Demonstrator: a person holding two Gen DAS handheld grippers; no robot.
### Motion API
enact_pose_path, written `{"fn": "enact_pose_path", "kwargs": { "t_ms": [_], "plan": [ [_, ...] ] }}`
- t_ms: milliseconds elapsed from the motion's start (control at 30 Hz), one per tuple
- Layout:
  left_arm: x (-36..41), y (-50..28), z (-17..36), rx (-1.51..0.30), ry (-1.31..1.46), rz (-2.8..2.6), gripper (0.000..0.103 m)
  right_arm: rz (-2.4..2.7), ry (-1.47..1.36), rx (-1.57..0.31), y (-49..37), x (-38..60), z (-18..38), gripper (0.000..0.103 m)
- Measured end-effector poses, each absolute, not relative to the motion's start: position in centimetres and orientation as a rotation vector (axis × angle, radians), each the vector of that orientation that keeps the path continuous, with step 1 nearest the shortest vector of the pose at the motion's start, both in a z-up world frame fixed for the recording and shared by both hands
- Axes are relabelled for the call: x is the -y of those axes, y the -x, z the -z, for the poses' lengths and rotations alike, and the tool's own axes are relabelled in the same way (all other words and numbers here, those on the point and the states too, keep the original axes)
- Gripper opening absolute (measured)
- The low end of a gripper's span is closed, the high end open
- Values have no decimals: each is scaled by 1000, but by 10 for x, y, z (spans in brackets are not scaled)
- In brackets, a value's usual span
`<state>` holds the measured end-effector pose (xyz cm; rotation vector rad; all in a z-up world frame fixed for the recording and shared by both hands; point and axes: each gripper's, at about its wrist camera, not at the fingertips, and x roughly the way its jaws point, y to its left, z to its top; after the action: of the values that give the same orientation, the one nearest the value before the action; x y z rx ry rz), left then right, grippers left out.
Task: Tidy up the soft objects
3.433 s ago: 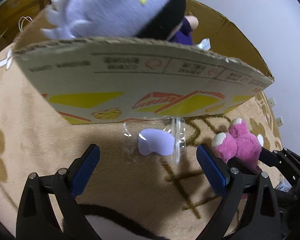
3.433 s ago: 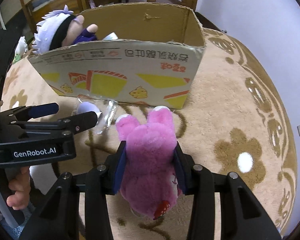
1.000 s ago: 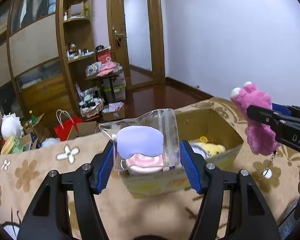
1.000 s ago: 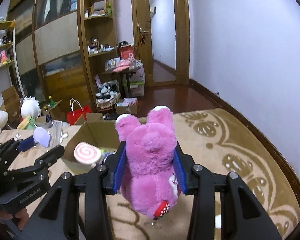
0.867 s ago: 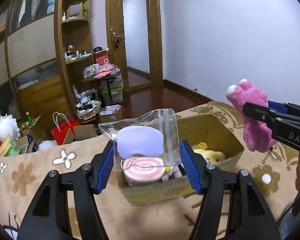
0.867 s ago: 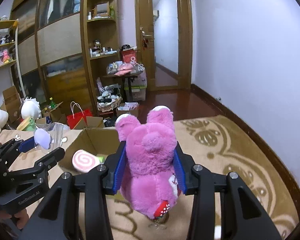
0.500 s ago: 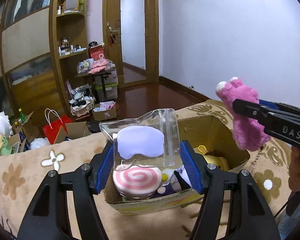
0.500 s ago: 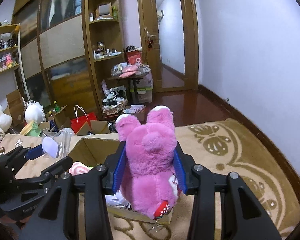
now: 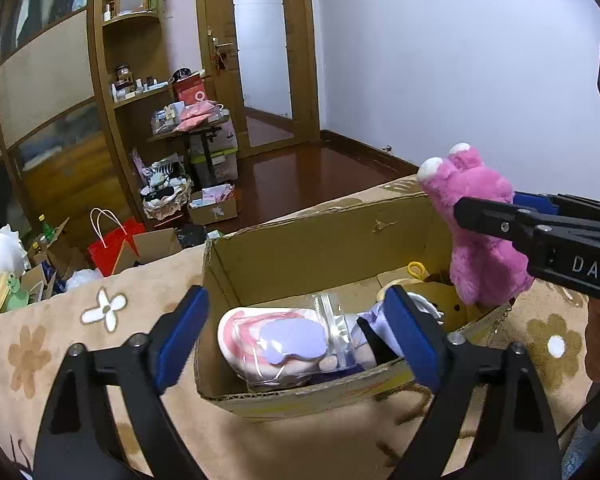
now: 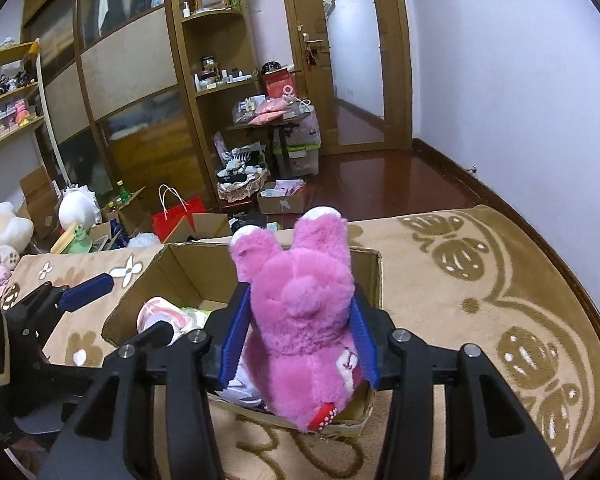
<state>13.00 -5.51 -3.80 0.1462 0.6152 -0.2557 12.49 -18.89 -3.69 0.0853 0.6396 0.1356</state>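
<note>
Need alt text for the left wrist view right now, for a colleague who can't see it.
The left gripper, jaws just opened, hovers over a cardboard box where a clear bag lies. At right, the right gripper holds a pink plush.

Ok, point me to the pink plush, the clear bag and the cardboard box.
pink plush (image 10: 300, 308), right wrist view, middle of its back.
clear bag (image 9: 300, 336), left wrist view, purple piece inside it.
cardboard box (image 9: 320, 244), left wrist view, inner far wall.

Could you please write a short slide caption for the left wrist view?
Left gripper just opened above the cardboard box; the clear bag lies inside.
</note>
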Motion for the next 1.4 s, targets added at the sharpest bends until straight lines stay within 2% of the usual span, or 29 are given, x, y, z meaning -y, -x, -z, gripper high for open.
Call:
{"fn": "enact_pose_path", "kwargs": {
  "t_ms": [67, 167, 300, 367, 467, 500, 667, 1400],
  "plan": [
    [53, -127, 37, -621, -138, 250, 92, -119, -78, -632, -123, 189, 36, 54],
    [48, -125, 36, -631, -127, 244, 93, -123, -85, -614, -117, 190, 30, 63],
    [42, -113, 32, -625, -125, 227, 94, -138, -91, -603, -111, 191, 25, 67],
    [39, -109, 29, -625, -120, 219, 99, -128, -88, -597, -106, 191, 21, 76],
    [34, -100, 21, -628, -111, 214, 100, -115, -94, -594, -101, 194, 17, 86],
    [33, -95, 18, -622, -111, 207, 100, -108, -94, -597, -98, 195, 16, 94],
    [22, -76, 2, -590, -88, 179, 100, -77, -83, -571, -80, 196, 7, 103],
    [10, -1, -28, -529, -104, 157, 101, -6, -112, -502, 3, 207, -27, 103]
  ]
}}
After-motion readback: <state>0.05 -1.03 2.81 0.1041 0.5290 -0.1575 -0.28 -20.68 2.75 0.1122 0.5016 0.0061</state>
